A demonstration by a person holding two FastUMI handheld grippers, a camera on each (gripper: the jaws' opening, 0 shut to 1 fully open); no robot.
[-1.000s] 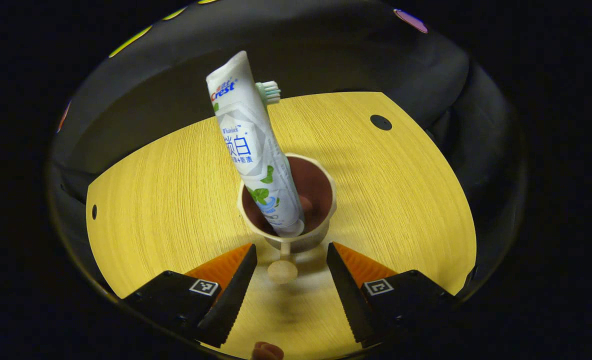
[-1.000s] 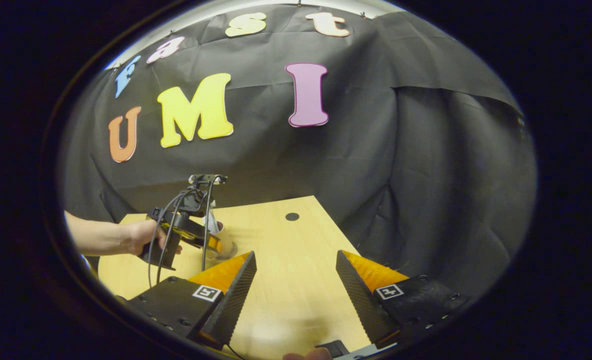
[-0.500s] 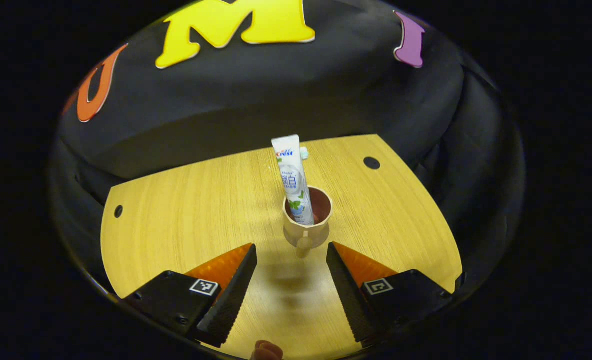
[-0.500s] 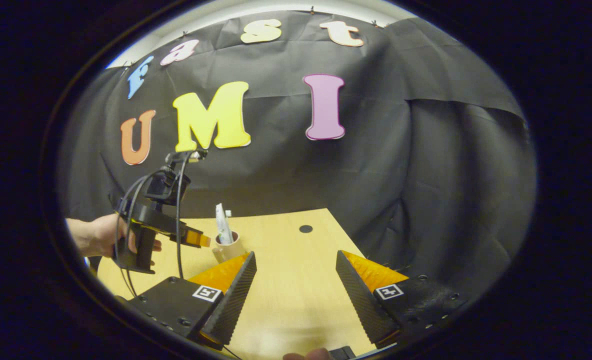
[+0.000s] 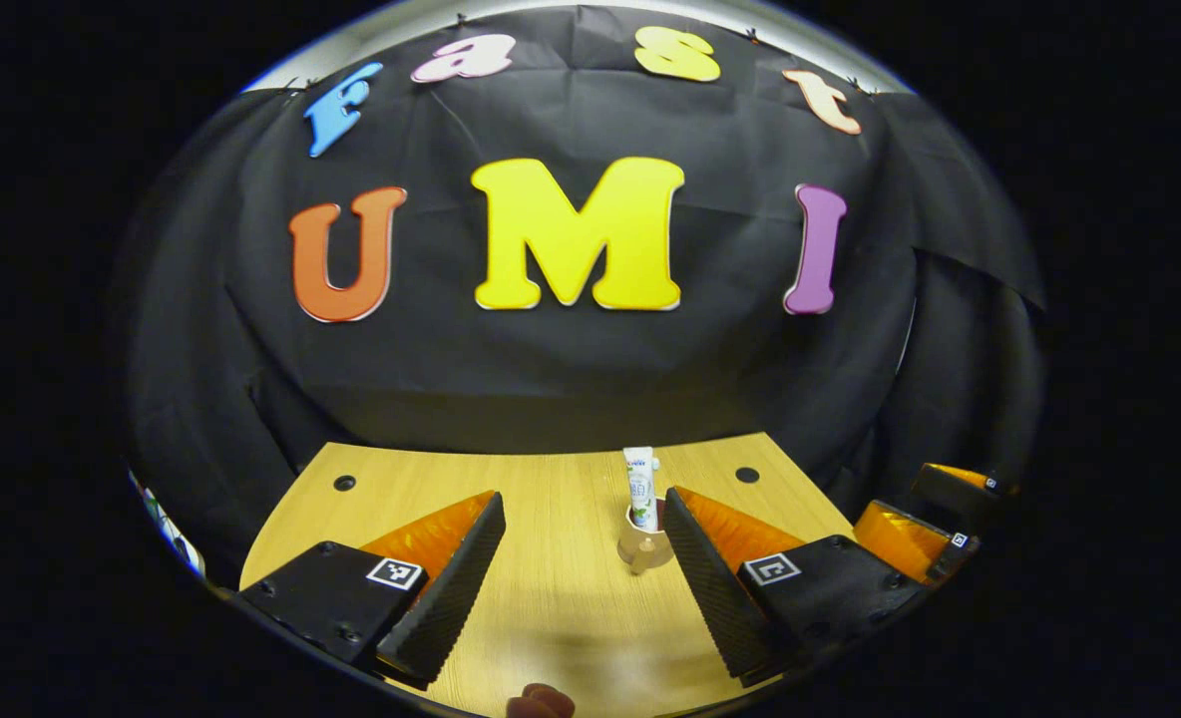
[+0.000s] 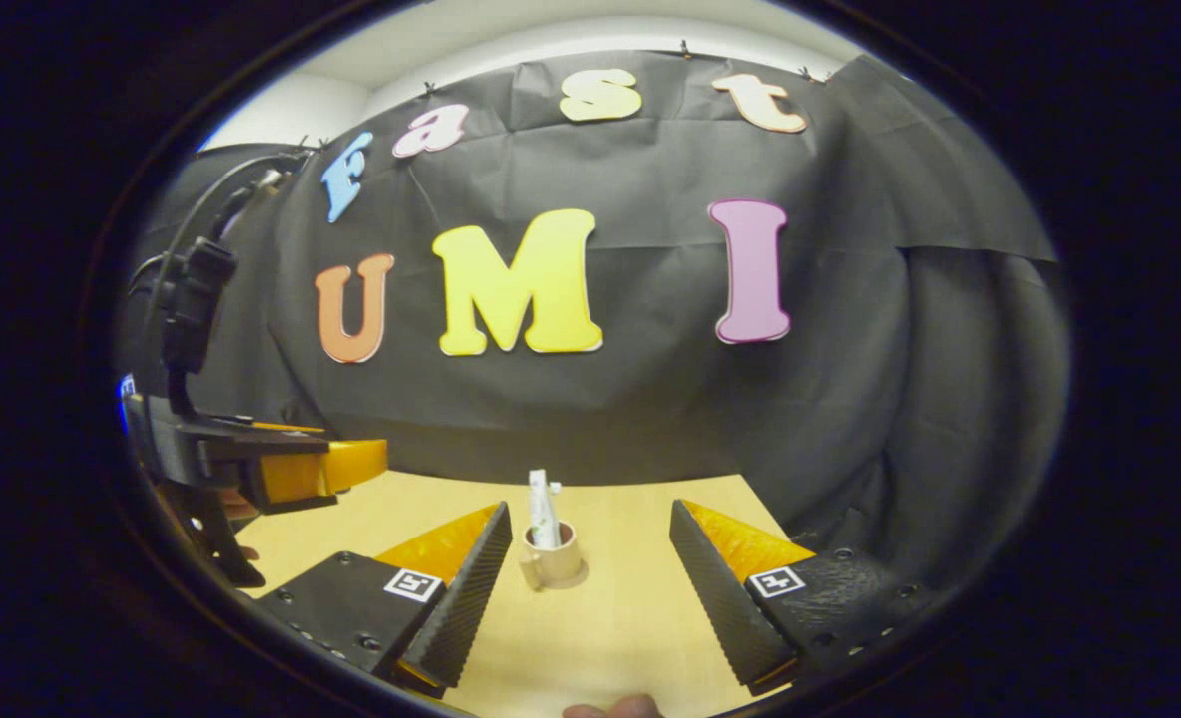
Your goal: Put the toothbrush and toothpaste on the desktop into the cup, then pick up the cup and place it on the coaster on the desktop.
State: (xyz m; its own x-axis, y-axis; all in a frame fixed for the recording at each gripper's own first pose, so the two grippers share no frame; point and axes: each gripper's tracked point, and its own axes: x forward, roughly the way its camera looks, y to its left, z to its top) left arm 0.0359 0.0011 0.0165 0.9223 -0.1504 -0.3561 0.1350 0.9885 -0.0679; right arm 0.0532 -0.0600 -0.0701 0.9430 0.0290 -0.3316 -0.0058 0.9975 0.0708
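A beige cup [image 5: 643,547] stands upright on the wooden desktop [image 5: 431,499], its handle turned towards me. The white toothpaste tube [image 5: 640,488] stands in it, with the toothbrush's head [image 5: 656,464] peeking out behind the tube. My left gripper [image 5: 584,497] is open and held back from the cup, nothing between its fingers. In the right gripper view the same cup [image 6: 551,560] and toothpaste tube [image 6: 543,511] sit ahead, between the open fingers of my right gripper [image 6: 590,506] but well beyond them. The left gripper [image 6: 336,469] hovers at the left, above the desktop [image 6: 630,618].
The black cloth wall closes the desk's far and right sides. Two dark round holes [image 5: 344,483] [image 5: 747,475] mark the desktop's far corners. The right gripper [image 5: 910,527] shows at the right edge of the left gripper view. A person's fingertip [image 5: 539,702] shows at the bottom.
My left gripper has drawn up and far back from the cup, which stays on the desktop with tube and brush inside. The right gripper view has swung left and now faces the cup.
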